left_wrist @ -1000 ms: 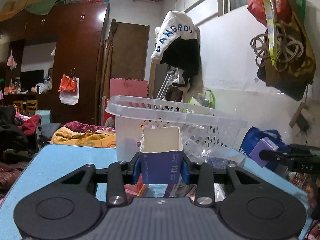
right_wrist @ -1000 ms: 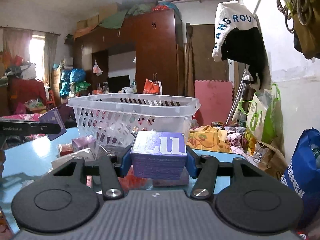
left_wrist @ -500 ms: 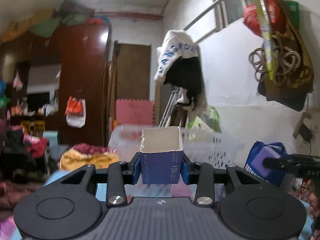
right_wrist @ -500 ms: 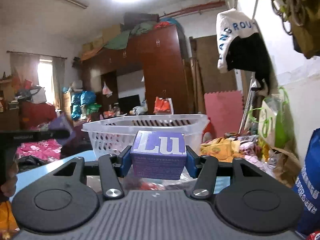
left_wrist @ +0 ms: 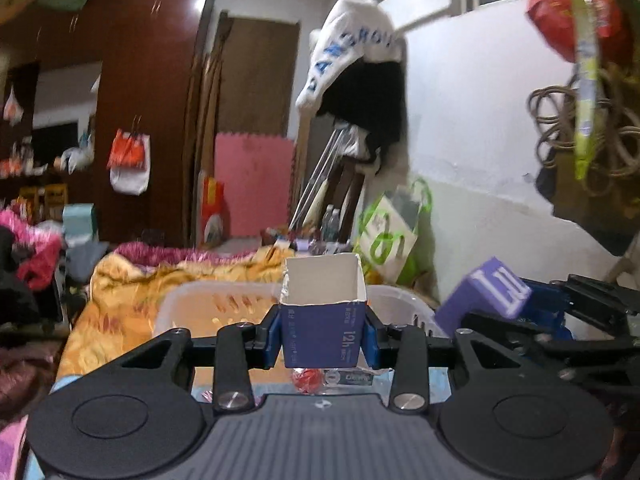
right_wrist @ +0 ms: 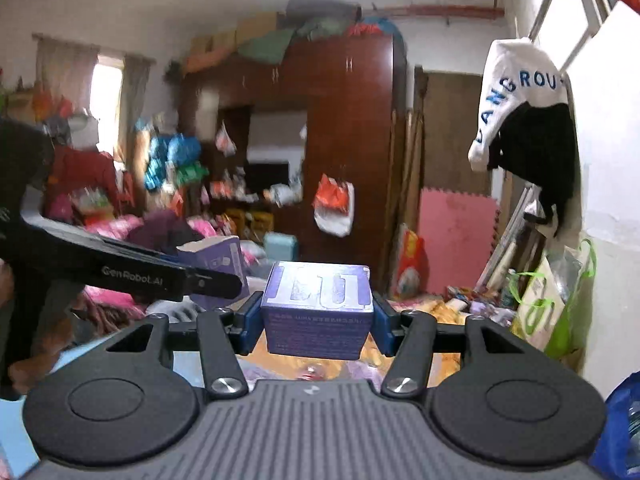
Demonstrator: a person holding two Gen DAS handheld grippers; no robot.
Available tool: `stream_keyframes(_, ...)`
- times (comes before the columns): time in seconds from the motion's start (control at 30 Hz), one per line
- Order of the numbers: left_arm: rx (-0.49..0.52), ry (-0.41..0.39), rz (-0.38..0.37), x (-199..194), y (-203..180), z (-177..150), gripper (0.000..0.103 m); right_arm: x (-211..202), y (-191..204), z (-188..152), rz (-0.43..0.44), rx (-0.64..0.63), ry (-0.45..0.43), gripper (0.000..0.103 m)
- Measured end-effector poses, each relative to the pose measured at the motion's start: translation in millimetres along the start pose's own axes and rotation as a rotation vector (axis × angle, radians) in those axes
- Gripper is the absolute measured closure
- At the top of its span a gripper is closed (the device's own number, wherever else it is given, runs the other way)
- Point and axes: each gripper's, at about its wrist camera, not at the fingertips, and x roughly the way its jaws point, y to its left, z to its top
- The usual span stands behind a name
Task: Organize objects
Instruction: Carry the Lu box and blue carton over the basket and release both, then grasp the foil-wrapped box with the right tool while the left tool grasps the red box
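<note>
Left wrist view shows the left gripper (left_wrist: 323,338) clenched on an open-topped dark blue carton (left_wrist: 322,334), held upright above the near rim of a white plastic basket (left_wrist: 192,300). To its right, the right gripper (left_wrist: 532,308) grasps a purple box (left_wrist: 486,294), tilted and raised near the basket's right edge. In the right wrist view the same purple box (right_wrist: 318,312) sits squarely between blue pads (right_wrist: 382,330), white lettering facing up.

The step in hand looks like carrying both boxes over the basket to drop them in. To do it well, bring each one fully past the rim before loosening, lower it close to the basket floor, and let go one side at a time so the two grippers do not knock together.

Torn along its top edge, the carton shows a pale inside; being thin card, it likely crushes under a hard squeeze.
</note>
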Motion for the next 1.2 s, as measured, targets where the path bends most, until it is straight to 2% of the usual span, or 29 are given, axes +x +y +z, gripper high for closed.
stream_keyframes(0.07, -0.012, 0.013, 0.017, 9, 0, 0, 0.056, 11, 5, -1, 0.002, -0.04, 0.013, 0.046)
stream_keyframes(0.1, -0.019, 0.011, 0.029, 12, 0, 1, 0.046, 16, 6, -2, -0.002, -0.05, 0.01, 0.045)
stream_keyframes(0.13, -0.024, 0.009, 0.044, 16, 2, 1, 0.029, 18, 5, -2, -0.007, -0.054, 0.001, 0.044)
stream_keyframes(0.17, -0.029, 0.011, 0.065, 21, 4, 3, 0.021, 20, 5, -4, -0.014, -0.056, -0.005, 0.034)
stream_keyframes(0.2, -0.035, 0.026, 0.087, 27, 9, 4, 0.015, 26, 4, -3, -0.036, -0.059, 0.006, 0.016)
stream_keyframes(0.27, -0.055, 0.067, 0.105, 32, 18, 5, 0.015, 27, 10, -4, -0.111, -0.077, 0.032, 0.001)
stream_keyframes(0.33, -0.06, 0.058, 0.087, 16, 24, -1, 0.016, 18, 10, -7, -0.114, -0.096, 0.025, 0.001)
stream_keyframes(0.47, 0.035, -0.026, 0.043, -40, 22, -31, 0.016, -28, 8, -26, -0.063, -0.071, 0.009, 0.0)
stream_keyframes(0.57, 0.07, -0.017, 0.042, -68, 25, -67, 0.014, -51, 5, -45, -0.081, -0.075, 0.029, 0.0)
stream_keyframes(0.67, 0.079, 0.001, 0.077, -80, 33, -104, 0.013, -58, -7, -79, -0.078, 0.004, 0.097, 0.0)
stream_keyframes(0.77, 0.053, 0.057, 0.088, -67, 46, -123, 0.013, -46, -20, -109, -0.03, 0.096, 0.177, 0.0)
stream_keyframes(0.87, 0.037, 0.164, 0.089, -33, 60, -123, 0.014, -26, -36, -119, -0.106, 0.126, 0.233, 0.0)
stream_keyframes(1.0, -0.034, 0.205, 0.092, -18, 84, -130, 0.014, -1, -60, -116, -0.136, 0.184, 0.264, 0.0)
stream_keyframes(1.13, -0.046, 0.225, 0.098, -13, 90, -133, 0.014, 15, -63, -118, -0.055, 0.226, 0.305, 0.001)
stream_keyframes(1.2, -0.04, 0.236, 0.095, -10, 89, -133, 0.014, 20, -57, -121, -0.025, 0.234, 0.321, 0.006)
